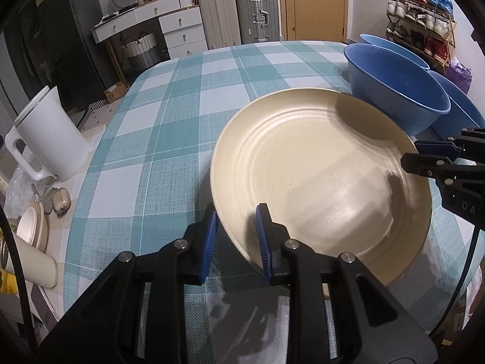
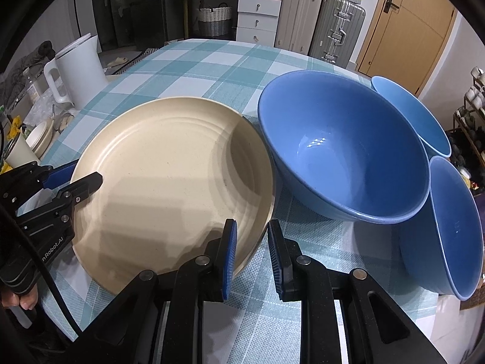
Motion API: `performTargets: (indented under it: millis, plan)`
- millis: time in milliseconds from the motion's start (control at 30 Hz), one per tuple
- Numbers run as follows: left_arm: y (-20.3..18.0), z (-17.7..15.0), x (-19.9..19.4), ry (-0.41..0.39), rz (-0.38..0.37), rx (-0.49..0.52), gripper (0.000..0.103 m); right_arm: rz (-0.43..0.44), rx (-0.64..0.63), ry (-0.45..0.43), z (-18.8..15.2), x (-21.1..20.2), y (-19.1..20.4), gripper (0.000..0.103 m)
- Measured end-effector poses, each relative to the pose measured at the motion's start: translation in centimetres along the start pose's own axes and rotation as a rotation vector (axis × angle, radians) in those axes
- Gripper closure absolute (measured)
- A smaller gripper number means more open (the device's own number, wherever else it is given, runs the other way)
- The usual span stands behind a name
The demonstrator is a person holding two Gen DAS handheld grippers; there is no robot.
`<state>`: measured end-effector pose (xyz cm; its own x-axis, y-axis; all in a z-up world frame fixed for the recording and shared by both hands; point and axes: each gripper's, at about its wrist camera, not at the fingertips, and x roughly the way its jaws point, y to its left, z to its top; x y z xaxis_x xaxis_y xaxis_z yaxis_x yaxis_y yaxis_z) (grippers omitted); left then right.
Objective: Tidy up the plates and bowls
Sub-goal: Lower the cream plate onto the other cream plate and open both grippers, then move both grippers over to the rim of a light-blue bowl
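both tongs are straddling the rim of the cream plate [image 1: 318, 182], one at each side; your left gripper [image 1: 236, 239] is sitting with one blue pad inside the rim and one outside, and a sliver of gap seems to be showing, so it is narrow but i cannot tell whether it is really pinching; your right gripper [image 2: 251, 257] is also narrow, its left pad over the plate's inner edge, its right pad outside over the cloth, and again i cannot tell if the rim is clamped. the plate is sitting on the checked tablecloth [image 1: 169, 97], near your edge of the table, its far rim tucked just beside, perhaps touching, the large blue bowl [image 2: 342, 148].

what could be going wrong: if you are lifting with either grip loose, the plate is likely tipping and sliding out, since a thin sloped rim gives the pads little to bite on; if one side is rising faster, the far rim could be knocking the large bowl.

around you: two more blue bowls, a smaller one [image 2: 415, 115] behind and another [image 2: 454, 230] to the right, are crowding the right side and leaving little room there; a white kettle [image 2: 81, 69] and a cream cup [image 1: 33, 261] are standing off the table's left edge; the cloth's left half is lying open.
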<state>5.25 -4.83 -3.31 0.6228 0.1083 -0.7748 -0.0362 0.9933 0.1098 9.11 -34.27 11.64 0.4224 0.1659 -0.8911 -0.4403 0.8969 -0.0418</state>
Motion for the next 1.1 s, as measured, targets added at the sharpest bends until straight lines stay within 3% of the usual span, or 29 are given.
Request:
performTargets:
  millis: [367,467,500,600,633,667,733,900,967,1100]
  plan:
    - [1.0,0.2,-0.1,0.01,-0.06,-0.034,0.08,0.021,0.014,0.017,0.0,0.1,-0.5,0.078]
    - [1.7,0.3,-0.5,0.001,-0.076,-0.053,0.076,0.037,0.028,0.016,-0.1,-0.4,-0.7,0.067]
    - [1.9,0.4,-0.7,-0.004,-0.078,-0.058,0.075,0.048,0.038,0.009,-0.1,-0.6,-0.8,0.059]
    - [2.8,0.6,-1.5,-0.022,-0.11,-0.092,0.056,0.08,0.061,-0.011,-0.3,-1.6,-1.2,0.041]
    - [3.2,0.7,-1.9,-0.031,-0.132,-0.111,0.045,0.089,0.067,-0.017,-0.3,-1.9,-1.3,0.036]
    - [3.4,0.7,-2.1,-0.035,-0.147,-0.123,0.034,0.094,0.071,-0.021,-0.3,-2.2,-1.3,0.034]
    - [4.0,0.9,-2.9,-0.048,-0.192,-0.149,0.024,0.117,0.078,-0.042,-0.4,-3.1,-1.5,0.029]
    - [4.3,1.4,-4.7,-0.078,-0.25,-0.158,0.017,0.147,0.1,-0.095,-0.8,-5.4,-2.0,0.013]
    - [4.3,1.6,-5.4,-0.085,-0.26,-0.166,0.0,0.144,0.121,-0.114,-0.9,-6.3,-2.5,0.007]
    - [4.3,2.0,-7.3,-0.118,-0.286,-0.178,0.001,0.129,0.154,-0.163,-1.2,-8.4,-3.7,0.004]
